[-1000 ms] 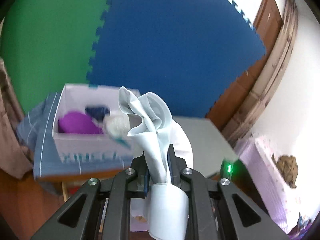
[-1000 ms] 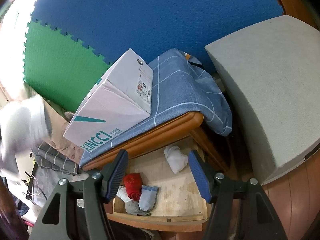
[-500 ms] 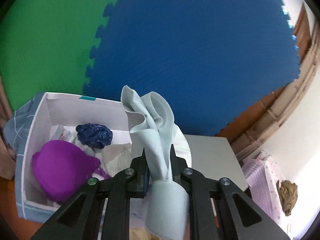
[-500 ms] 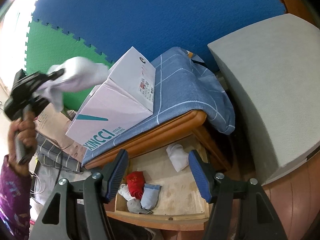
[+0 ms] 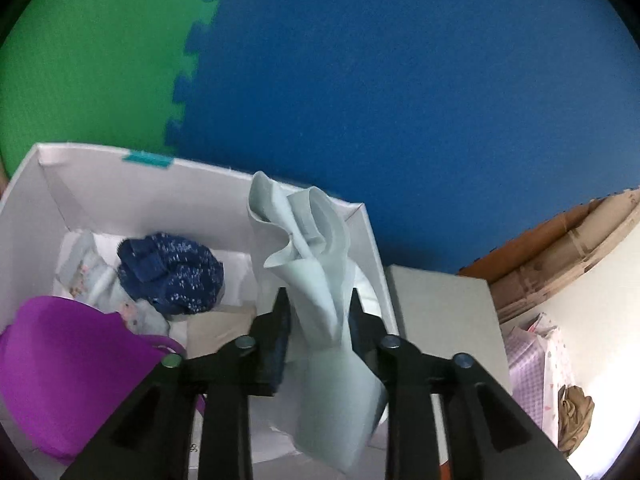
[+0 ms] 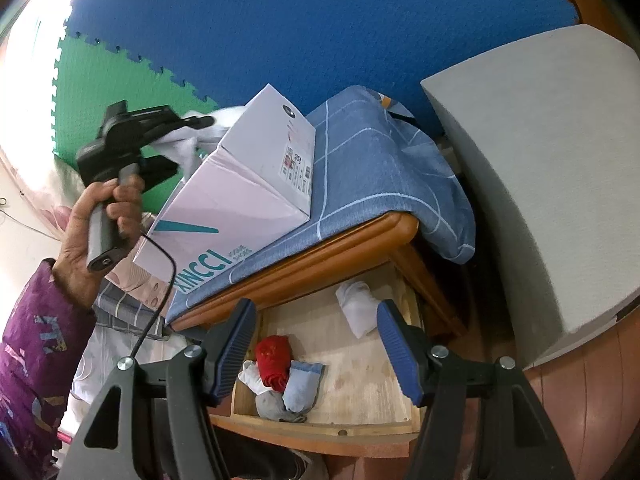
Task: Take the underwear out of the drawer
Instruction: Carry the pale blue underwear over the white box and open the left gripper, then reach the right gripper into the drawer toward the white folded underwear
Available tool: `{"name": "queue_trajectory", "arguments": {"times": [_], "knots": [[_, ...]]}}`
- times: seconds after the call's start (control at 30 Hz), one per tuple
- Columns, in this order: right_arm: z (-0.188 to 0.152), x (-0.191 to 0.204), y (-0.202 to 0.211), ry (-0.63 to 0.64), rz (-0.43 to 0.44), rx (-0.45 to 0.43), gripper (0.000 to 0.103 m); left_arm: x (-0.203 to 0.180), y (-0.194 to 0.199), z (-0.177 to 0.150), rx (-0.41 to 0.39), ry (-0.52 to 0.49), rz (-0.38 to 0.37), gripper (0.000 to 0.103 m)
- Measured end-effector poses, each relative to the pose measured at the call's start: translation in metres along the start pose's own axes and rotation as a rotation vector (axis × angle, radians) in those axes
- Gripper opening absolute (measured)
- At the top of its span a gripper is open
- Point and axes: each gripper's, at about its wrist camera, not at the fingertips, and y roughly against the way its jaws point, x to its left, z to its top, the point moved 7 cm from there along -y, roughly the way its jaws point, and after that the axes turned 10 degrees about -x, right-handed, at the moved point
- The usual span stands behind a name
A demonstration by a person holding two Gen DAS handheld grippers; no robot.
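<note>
left gripper [image 5: 318,312], black with dark pads, has its jaws opening around a pale grey-blue folded piece of underwear [image 5: 320,280]; the cloth still stands between the fingers, its crumpled top rising above them and its lower end hanging below, though whether the pads still press on it i cannot tell. it hangs over the right end of a white open cardboard shoe box [image 5: 140,184]. inside the box lie a purple moulded bra cup [image 5: 68,368], a dark blue speckled knitted bundle [image 5: 172,272] and a pale floral cloth [image 5: 88,276]. behind the box stand a blue foam mat wall [image 5: 400,100] and a green foam mat panel [image 5: 88,52].

right gripper [image 6: 316,344], black with blue ribbed pads, hangs about half open with nothing between its fingers, above an open wooden drawer [image 6: 320,424]. in the drawer, near its front, sit a red rolled garment [image 6: 274,360], a light blue folded garment [image 6: 302,384] and a grey one [image 6: 272,404]; a white rolled garment [image 6: 358,308] lies apart towards the back. above the drawer, the wooden surface carries a blue checked cloth [image 6: 372,168], and the shoe box [image 6: 248,184] rests on it. a hand [image 6: 100,232] in a purple patterned sleeve [image 6: 36,344] holds the left gripper [image 6: 192,132] at the box's top.
</note>
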Motion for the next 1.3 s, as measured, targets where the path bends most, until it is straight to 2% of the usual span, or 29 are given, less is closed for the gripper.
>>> {"name": "queue_trajectory", "arguments": {"times": [0.1, 0.13, 0.17, 0.23, 0.33, 0.43, 0.63, 0.7, 0.87, 1.03, 1.2, 1.3], "knots": [[-0.001, 0.0, -0.001, 0.006, -0.002, 0.006, 0.064, 0.006, -0.006, -0.004, 0.004, 0.018, 0.033, 0.05], [-0.002, 0.0, -0.001, 0.008, -0.002, 0.008, 0.064, 0.009, -0.006, -0.004, -0.007, 0.023, 0.054, 0.068], [-0.002, 0.0, -0.001, 0.009, -0.004, 0.011, 0.064, 0.012, -0.003, -0.003, -0.022, 0.026, 0.081, 0.08], [-0.003, -0.001, -0.002, 0.012, -0.01, 0.017, 0.064, 0.014, 0.006, -0.003, -0.056, 0.034, 0.11, 0.089], [-0.006, -0.001, -0.003, 0.022, -0.019, 0.029, 0.064, 0.013, 0.021, -0.002, -0.092, 0.057, 0.063, 0.096], [-0.01, 0.002, -0.006, 0.054, -0.033, 0.045, 0.064, 0.009, 0.036, -0.001, -0.112, 0.068, 0.037, 0.097], [-0.027, 0.016, -0.019, 0.2, -0.08, 0.106, 0.064, -0.015, 0.079, -0.005, -0.174, -0.065, -0.017, 0.1], [-0.035, 0.022, -0.025, 0.253, -0.087, 0.133, 0.064, -0.024, 0.097, -0.008, -0.198, -0.102, -0.057, 0.101], [-0.057, 0.039, -0.04, 0.405, -0.104, 0.199, 0.064, -0.025, 0.138, -0.021, -0.234, -0.141, -0.124, 0.101], [-0.078, 0.048, -0.055, 0.506, -0.103, 0.264, 0.064, 0.009, 0.194, -0.056, -0.321, -0.169, -0.136, 0.101], [-0.095, 0.041, -0.087, 0.546, -0.158, 0.349, 0.064, 0.071, 0.229, -0.11, -0.365, -0.198, -0.037, 0.102], [-0.111, 0.042, -0.114, 0.676, -0.212, 0.39, 0.064, 0.116, 0.233, -0.139, -0.357, -0.164, 0.017, 0.102]]}}
